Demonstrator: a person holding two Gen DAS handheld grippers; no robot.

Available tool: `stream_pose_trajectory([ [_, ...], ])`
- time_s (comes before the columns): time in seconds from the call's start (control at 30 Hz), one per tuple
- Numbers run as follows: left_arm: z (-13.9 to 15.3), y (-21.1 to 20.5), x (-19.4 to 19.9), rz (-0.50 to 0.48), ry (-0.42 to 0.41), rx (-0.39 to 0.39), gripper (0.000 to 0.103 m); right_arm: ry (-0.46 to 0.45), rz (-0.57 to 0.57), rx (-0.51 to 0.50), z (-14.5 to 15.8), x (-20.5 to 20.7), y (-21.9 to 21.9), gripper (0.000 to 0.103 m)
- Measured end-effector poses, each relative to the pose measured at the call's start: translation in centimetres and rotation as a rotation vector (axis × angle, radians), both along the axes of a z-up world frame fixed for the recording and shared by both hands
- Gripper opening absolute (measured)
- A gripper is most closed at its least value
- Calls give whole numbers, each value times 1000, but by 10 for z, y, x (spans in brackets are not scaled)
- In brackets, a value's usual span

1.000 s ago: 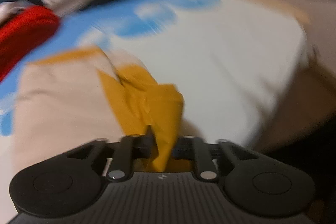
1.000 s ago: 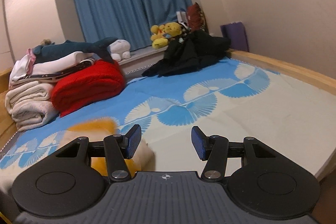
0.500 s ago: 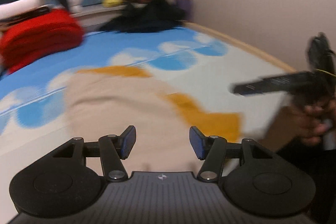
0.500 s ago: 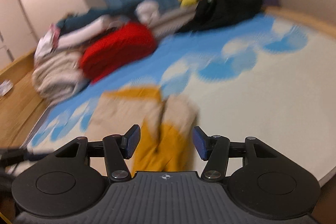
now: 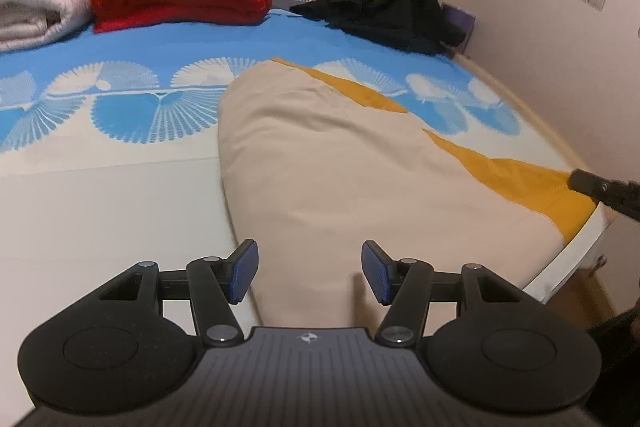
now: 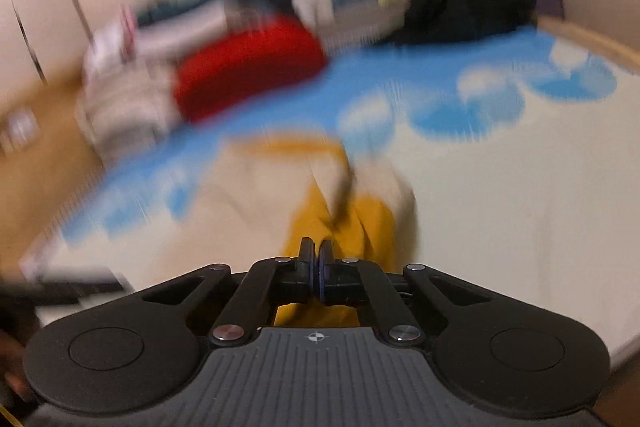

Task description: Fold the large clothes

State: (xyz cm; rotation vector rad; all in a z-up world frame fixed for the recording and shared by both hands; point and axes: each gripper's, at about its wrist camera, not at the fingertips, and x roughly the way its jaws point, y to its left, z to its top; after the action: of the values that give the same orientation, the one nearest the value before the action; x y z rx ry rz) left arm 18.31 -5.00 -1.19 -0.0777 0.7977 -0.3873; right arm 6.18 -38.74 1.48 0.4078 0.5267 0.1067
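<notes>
Pinching the beige-and-mustard garment's (image 5: 344, 163) mustard corner in my right gripper (image 6: 316, 269), jaws just having snapped together on it at the bed's (image 5: 100, 211) near edge. Left gripper (image 5: 308, 277) is hanging with jaws apart, empty, over the beige panel. Advising a low, taut pull; bare sheet is lying leftward, the wall-side edge crowding close.
</notes>
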Motion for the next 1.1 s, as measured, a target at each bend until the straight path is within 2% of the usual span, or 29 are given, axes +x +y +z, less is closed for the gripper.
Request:
stream_pose_trajectory([
  [0.03,1,1,0,0,6,-6,62,-37,-8,-6,6,-6,-2,0],
  [0.07,0,4,1,-1,18,-3,62,-33,-20,-37,7,-8,-2,0],
  [0.13,-3,3,1,-8,53,16,62,108,-49,-115,-11,1,-2,0],
  [0.17,-5,3,2,-10,69,20,62,236,-48,-148,-30,10,-2,0],
  [0.23,-7,4,3,-21,94,1,62,362,-49,-161,-54,18,-2,0],
  [0.33,-7,5,2,-58,112,-30,62,363,-27,-203,-57,24,3,0],
  [0.37,-14,2,4,-76,149,2,62,367,-24,-200,-58,25,3,0],
  [0.43,-47,-10,9,-107,277,139,63,397,-21,-208,-64,29,0,0],
  [0.47,-57,-14,9,-111,311,178,64,414,-15,-219,-67,30,2,0],
  [0.5,-57,-16,10,-115,300,191,65,437,-2,-232,-70,31,6,0],
  [0.6,-51,-13,10,-107,306,177,64,481,29,-287,-79,34,18,0],
  [0.73,-32,-5,3,-126,281,60,63,493,57,-289,-82,37,23,0],
  [0.77,-38,-7,4,-142,316,84,63,493,66,-296,-81,36,24,0],
  [0.8,-51,-11,4,-147,353,153,67,497,73,-299,-80,35,25,0],
  [0.87,-67,-19,1,-177,382,238,68,516,85,-308,-83,35,26,0],
  [0.93,-63,-23,-2,-202,357,255,67,540,98,-303,-85,35,30,0],
  [1.0,-51,-22,-7,-213,320,234,66,540,97,-318,-84,36,34,0],
  [1.1,-20,-18,-15,-206,207,182,66,535,88,-315,-82,36,34,0],
])
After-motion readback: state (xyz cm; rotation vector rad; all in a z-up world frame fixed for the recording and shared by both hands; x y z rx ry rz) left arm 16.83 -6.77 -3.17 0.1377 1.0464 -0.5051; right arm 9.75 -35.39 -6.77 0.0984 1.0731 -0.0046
